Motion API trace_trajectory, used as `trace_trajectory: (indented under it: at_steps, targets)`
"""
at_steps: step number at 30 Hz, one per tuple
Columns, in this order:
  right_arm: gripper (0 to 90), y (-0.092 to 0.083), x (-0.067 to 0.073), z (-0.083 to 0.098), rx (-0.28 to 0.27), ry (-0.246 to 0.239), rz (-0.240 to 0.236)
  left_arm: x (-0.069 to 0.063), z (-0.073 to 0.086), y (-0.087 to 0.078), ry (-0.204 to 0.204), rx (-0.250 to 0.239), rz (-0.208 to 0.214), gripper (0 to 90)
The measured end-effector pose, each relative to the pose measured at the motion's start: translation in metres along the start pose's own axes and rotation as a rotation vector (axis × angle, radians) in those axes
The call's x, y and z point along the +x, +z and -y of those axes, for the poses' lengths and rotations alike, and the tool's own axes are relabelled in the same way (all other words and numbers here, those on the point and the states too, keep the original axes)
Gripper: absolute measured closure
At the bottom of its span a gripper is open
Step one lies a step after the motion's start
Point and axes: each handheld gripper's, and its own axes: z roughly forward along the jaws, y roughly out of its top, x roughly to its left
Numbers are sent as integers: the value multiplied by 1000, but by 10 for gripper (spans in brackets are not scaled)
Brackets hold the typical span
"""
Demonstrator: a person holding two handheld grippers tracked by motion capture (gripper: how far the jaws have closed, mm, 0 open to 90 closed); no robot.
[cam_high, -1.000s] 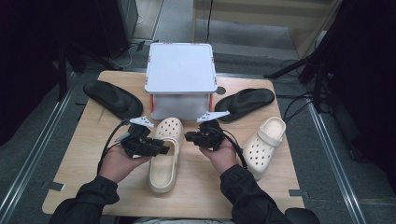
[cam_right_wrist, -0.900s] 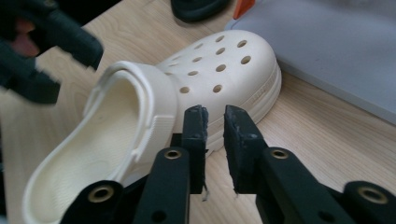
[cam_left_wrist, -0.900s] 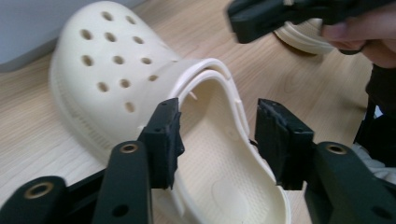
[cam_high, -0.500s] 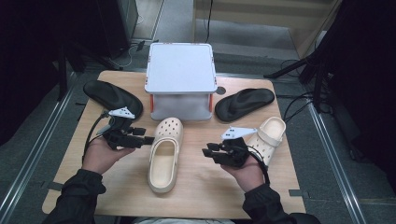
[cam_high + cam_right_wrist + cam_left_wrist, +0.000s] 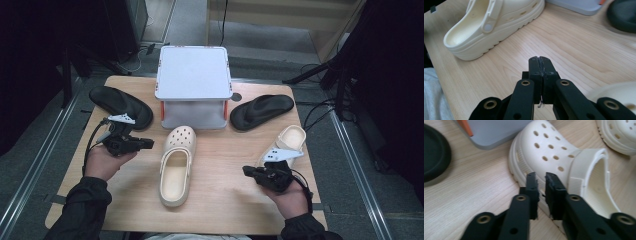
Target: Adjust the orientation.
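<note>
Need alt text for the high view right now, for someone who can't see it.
A person holds a left gripper and a right gripper over a wooden table, either side of a cream clog. A second clog lies right, two black sandals flank a grey box.

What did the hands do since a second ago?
Both hands drew apart from the middle clog: the left gripper went left, the right gripper right and nearer the person. Both jaws have just been closing, nothing between them. The shoes and grey box stayed put.
</note>
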Motion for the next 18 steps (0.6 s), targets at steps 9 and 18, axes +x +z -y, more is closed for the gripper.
trace_trajectory:
  at_steps: [9, 18]
  targets:
    - [897, -26, -24, 14, -27, 64, 41, 4, 2, 6, -7, 15, -18, 652]
    - [900, -40, -40, 26, -34, 99, 70, 0, 0, 8, 8, 5, -29, 592]
